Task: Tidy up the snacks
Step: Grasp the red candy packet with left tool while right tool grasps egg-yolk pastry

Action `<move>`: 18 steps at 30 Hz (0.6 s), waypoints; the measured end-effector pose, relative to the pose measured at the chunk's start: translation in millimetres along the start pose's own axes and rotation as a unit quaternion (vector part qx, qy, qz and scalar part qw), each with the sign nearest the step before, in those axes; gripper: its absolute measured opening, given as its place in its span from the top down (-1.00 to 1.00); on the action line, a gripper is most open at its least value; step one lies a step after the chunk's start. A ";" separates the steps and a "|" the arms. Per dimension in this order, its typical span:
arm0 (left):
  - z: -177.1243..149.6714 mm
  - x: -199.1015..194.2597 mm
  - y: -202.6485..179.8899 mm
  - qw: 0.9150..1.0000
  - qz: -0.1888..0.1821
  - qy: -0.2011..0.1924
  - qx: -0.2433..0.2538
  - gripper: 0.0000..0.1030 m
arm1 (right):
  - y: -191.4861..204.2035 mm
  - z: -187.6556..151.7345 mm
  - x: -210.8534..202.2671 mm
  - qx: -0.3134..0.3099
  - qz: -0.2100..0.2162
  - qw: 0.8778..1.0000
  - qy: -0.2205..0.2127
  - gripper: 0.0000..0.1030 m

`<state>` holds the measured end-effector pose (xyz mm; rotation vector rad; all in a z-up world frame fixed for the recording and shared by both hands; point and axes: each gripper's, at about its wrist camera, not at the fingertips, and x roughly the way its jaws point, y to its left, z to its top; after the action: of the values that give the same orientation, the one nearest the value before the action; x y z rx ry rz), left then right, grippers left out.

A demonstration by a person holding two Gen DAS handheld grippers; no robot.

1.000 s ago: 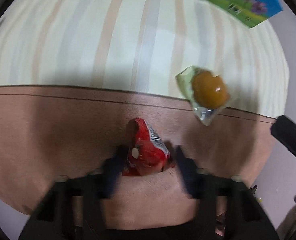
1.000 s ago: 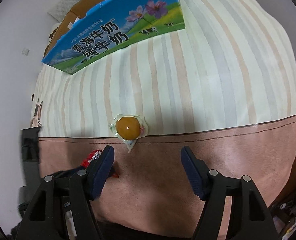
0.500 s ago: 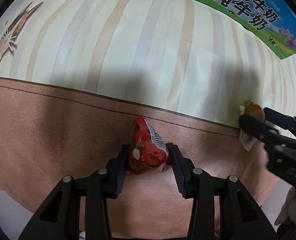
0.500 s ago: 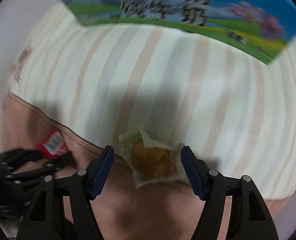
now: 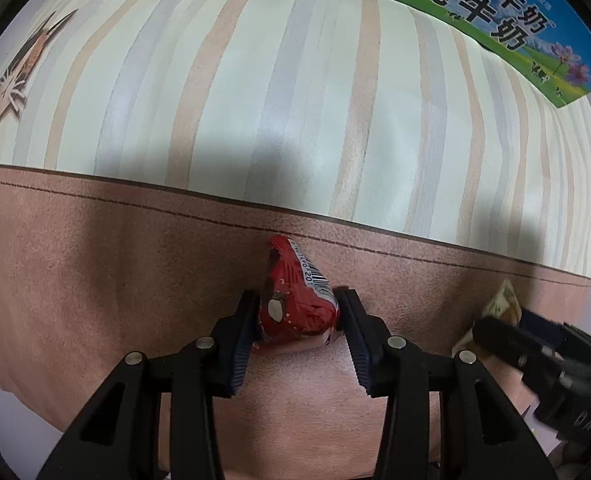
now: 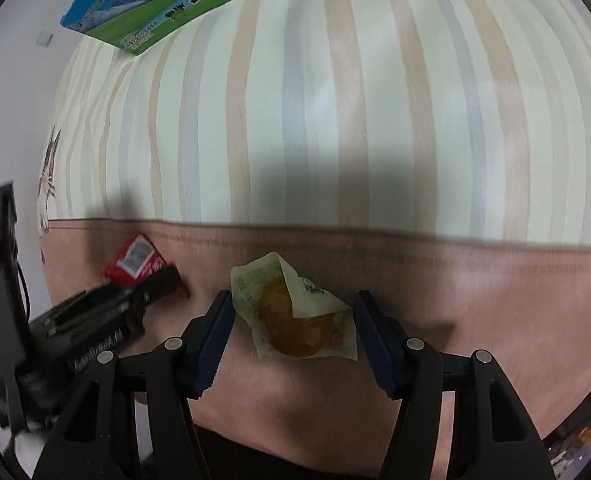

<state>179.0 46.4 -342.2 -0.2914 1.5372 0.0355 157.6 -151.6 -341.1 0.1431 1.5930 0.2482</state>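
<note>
Two snacks lie on the brown band of the table [image 5: 95,280], low in each frame. Left tool [image 5: 299,316] is clamped narrow on the red snack packet [image 5: 295,304], pads pressing both its sides, at lower centre of the left view. Right tool [image 6: 291,320] has just been closing; the clear-wrapped yellow pastry [image 6: 295,324] sits between its pads, gaps on both sides. Milk carton [image 6: 167,4] lies at the upper left of the right view.
</note>
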 end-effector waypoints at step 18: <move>-8.8 20.0 -28.1 0.998 0.041 -0.030 0.026 0.23 | 39.8 -12.0 32.3 -0.009 -0.063 0.997 -0.041 -0.28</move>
<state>176.9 14.3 -357.4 -0.1832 1.4875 0.0679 142.0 -106.1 -362.3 0.0376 1.5115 0.1571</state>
